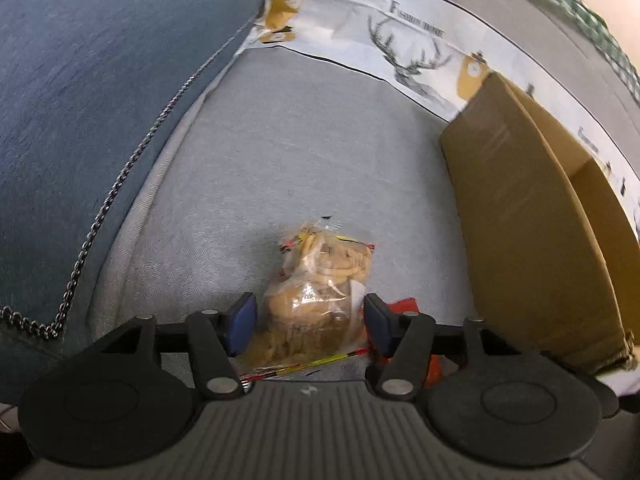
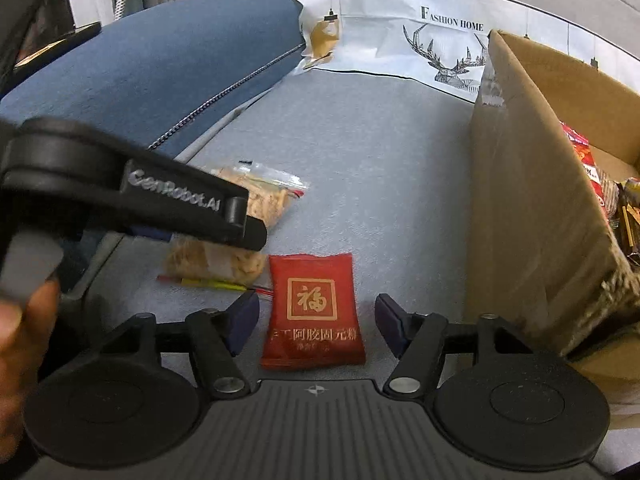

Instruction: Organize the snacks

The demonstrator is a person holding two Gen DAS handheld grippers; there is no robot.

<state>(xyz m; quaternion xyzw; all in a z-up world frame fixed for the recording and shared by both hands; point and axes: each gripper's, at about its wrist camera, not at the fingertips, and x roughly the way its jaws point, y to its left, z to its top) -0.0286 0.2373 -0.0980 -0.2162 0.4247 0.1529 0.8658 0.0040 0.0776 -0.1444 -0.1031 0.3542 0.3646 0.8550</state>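
Observation:
A clear bag of tan biscuits (image 1: pixel 320 296) lies on the grey sofa seat between the open jaws of my left gripper (image 1: pixel 310 318); the pads stand beside it, not pressing. The same bag shows in the right wrist view (image 2: pixel 256 200), partly hidden by the left gripper's body (image 2: pixel 160 200). A red snack packet with gold characters (image 2: pixel 314 312) lies flat between the open jaws of my right gripper (image 2: pixel 318 322), untouched. Its red corner shows in the left wrist view (image 1: pixel 404 304).
An open cardboard box (image 2: pixel 532 200) stands to the right, holding several snack packs (image 2: pixel 588 168). It also shows in the left wrist view (image 1: pixel 520 220). A blue cushion (image 2: pixel 160 68) lies at left. A white deer-print cloth (image 2: pixel 440 40) covers the sofa back.

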